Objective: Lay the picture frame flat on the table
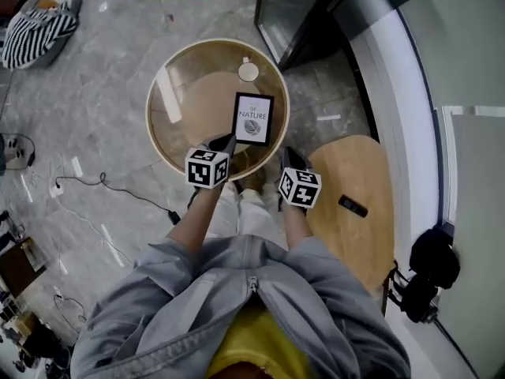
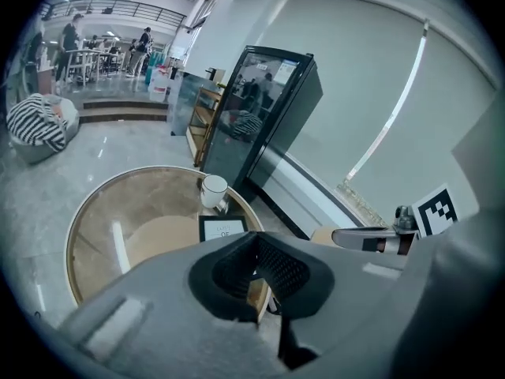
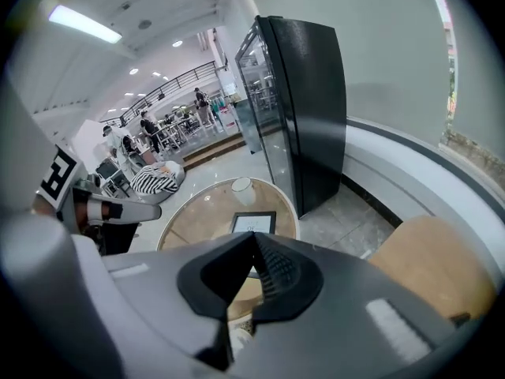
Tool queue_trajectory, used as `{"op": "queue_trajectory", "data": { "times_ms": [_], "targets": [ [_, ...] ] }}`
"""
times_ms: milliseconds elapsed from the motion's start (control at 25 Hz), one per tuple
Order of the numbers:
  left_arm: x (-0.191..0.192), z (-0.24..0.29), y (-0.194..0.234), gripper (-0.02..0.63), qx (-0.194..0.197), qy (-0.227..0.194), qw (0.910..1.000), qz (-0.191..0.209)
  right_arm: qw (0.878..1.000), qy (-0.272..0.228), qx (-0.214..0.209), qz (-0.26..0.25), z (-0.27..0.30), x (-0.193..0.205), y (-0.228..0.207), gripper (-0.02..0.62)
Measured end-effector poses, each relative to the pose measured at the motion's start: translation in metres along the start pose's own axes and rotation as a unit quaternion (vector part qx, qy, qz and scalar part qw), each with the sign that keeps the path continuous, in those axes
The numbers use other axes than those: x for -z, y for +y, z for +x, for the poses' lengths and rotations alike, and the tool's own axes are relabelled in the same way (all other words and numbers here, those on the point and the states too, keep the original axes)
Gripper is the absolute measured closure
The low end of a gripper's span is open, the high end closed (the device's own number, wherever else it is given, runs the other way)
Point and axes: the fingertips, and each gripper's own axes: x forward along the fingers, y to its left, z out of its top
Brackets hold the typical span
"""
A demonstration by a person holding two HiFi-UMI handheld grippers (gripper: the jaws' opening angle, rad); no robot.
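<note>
A striped cushion [image 1: 35,30] slumps at the far left on a grey, glossy, marble-veined floor [image 1: 102,93], where a thin black cable [image 1: 102,181] trails. Near the middle stands a round tabletop [image 1: 158,109] of clear glass ringed by a pale wooden rim, with a wooden base showing through it. A small white cup [image 1: 248,72] sits by its far edge. The picture frame [image 1: 254,118] is rectangular, black-edged around a white print, and lies flat and face up on the glass at the near right. The left gripper [image 1: 226,142] hangs just above the frame's near left corner, its ribbed dark jaws clenched together on nothing. The right gripper [image 1: 286,156] is just beside the tabletop's near rim, its jaws likewise pressed shut and empty. Further right is a rounded, smooth, light wooden seat [image 1: 347,164] carrying a small black object [image 1: 352,206]. Beyond it are a tall black glass-fronted cabinet [image 1: 308,14] and a curved white ledge [image 1: 394,93].
</note>
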Motion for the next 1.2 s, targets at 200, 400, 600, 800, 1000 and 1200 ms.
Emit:
{"op": "queue_trajectory", "data": {
  "times_ms": [200,400,600,800,1000,1200],
  "targets": [
    [-0.004,-0.038,-0.039,0.603,0.005,-0.002,0.9993,0.038,1.0,-0.024,0.004,-0.009,-0.063,-0.016,-0.006,0.595],
    [-0.036,-0.076,-0.066,0.604,-0.005,-0.056,0.9959,0.07,0.996,-0.074,-0.003,-0.042,-0.107,-0.056,0.001,0.595],
    [-0.085,-0.117,-0.087,0.604,-0.021,-0.134,0.9853,0.104,0.985,-0.15,-0.019,-0.076,-0.147,-0.114,0.02,0.595],
    [-0.135,-0.163,-0.119,0.604,-0.029,-0.213,0.9677,0.132,0.965,-0.241,-0.039,-0.099,-0.198,-0.173,0.047,0.595],
    [-0.178,-0.202,-0.158,0.604,-0.023,-0.276,0.9466,0.165,0.94,-0.318,-0.052,-0.113,-0.249,-0.218,0.067,0.595],
    [-0.212,-0.247,-0.196,0.604,-0.03,-0.344,0.9161,0.203,0.914,-0.378,-0.059,-0.135,-0.295,-0.25,0.083,0.595]
  ]
}}
